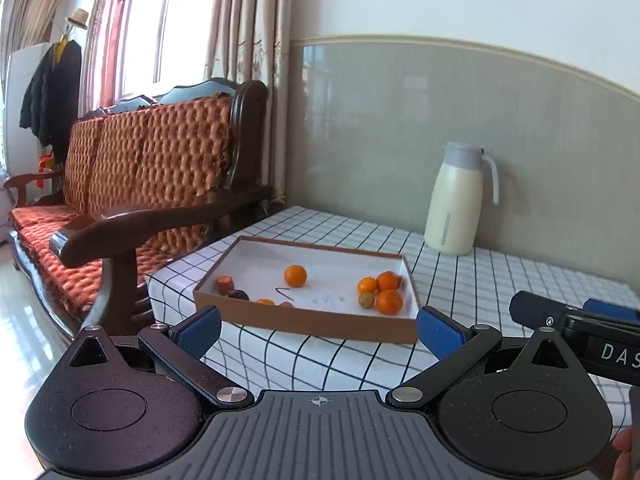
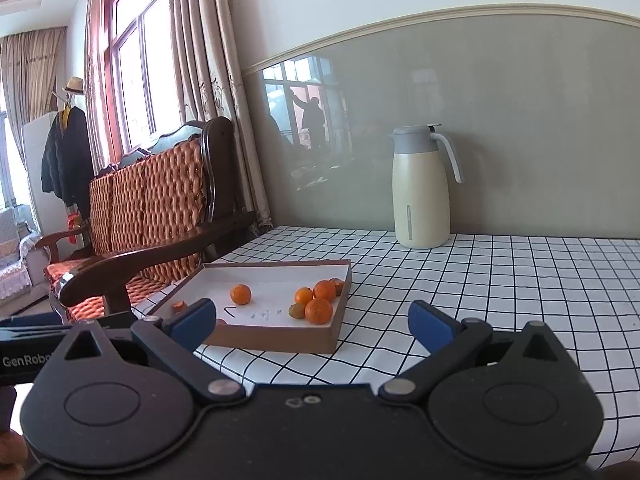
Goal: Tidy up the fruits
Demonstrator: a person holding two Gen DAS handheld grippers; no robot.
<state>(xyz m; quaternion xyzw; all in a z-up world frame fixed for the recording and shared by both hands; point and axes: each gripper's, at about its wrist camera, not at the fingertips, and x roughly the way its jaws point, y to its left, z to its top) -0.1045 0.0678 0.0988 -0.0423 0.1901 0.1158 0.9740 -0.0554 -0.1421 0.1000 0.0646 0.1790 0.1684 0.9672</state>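
Matt cardboard tray (image 1: 320,326), glossy wooden sofa arm (image 1: 160,220), smooth plastic jug (image 2: 420,196).

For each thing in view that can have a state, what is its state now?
left tool: open, empty, short of the box.
right tool: open, empty.
box: lidless, on the table.
oranges: inside the box, most clustered at its right end.
jug: upright, lid closed.
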